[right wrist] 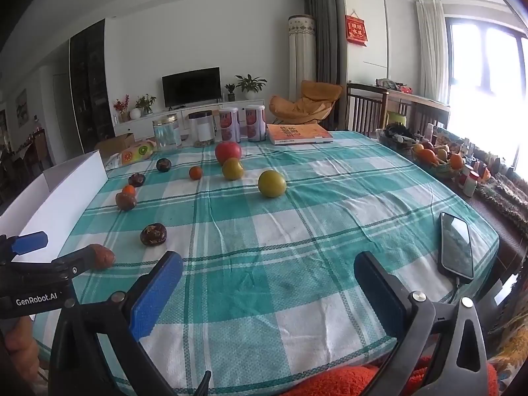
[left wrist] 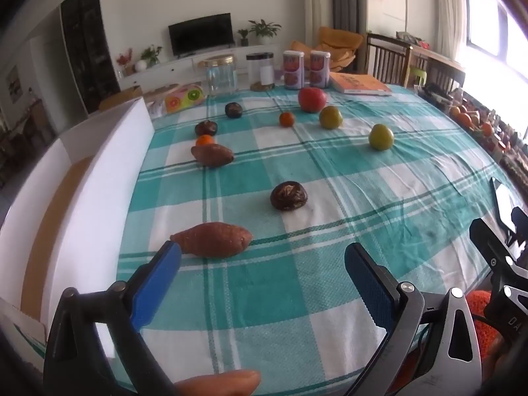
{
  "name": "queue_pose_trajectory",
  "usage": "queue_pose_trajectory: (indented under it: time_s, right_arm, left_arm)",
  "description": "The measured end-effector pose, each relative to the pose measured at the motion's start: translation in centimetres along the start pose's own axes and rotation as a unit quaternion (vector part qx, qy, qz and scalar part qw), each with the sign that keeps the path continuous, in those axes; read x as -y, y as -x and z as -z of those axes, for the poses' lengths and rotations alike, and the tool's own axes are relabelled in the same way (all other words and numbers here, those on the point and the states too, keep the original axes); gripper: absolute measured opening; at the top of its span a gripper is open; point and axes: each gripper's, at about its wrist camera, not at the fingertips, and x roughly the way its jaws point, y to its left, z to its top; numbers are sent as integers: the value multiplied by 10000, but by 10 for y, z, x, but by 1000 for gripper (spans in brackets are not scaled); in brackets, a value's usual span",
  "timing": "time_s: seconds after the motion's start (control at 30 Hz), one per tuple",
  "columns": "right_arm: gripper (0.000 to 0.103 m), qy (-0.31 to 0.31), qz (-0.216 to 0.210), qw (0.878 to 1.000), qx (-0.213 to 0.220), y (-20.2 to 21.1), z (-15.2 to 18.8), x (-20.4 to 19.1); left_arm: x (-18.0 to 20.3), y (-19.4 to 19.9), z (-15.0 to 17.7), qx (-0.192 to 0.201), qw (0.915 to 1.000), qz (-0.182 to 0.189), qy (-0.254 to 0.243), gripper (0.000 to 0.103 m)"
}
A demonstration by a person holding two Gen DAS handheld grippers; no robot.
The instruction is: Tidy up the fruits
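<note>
Both handheld grippers hover with jaws spread wide and empty over the near edge of a teal checked tablecloth. The nearest sweet potato lies just beyond the left gripper, by its left fingertip. The right gripper points at bare cloth; green fruits and a red apple sit well ahead. A white box lines the table's left side.

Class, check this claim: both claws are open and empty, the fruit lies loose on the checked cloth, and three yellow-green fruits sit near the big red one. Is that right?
One detail is wrong: there are two yellow-green fruits, not three, near the big red one, as the right wrist view shows. The left claw and right claw are open and empty, and the fruit lies loose on the checked cloth.
</note>
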Motion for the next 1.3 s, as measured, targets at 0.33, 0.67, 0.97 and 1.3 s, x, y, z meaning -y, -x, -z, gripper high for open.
queue_pose_trajectory:
  time_s: [0.33,0.67,0.97,1.3]
  right_arm:
    - [103,18,-15,10000,-18,-2,2,-1]
    - [103,32,-29,10000,-43,-3,5,-2]
    - [103,20,-32,10000,-59,-4,5,-2]
    - [103,224,67,9997,6,3,-1,-4]
  left_arm:
    - [2,-4,4,-68,10000,-39,-17,100]
    - [2,-5,5,-82,10000,-38,-21,100]
    - [2,-7,9,-91,9999,-41,-20,100]
    - [2,-7,9,-94,9999,-39,-21,100]
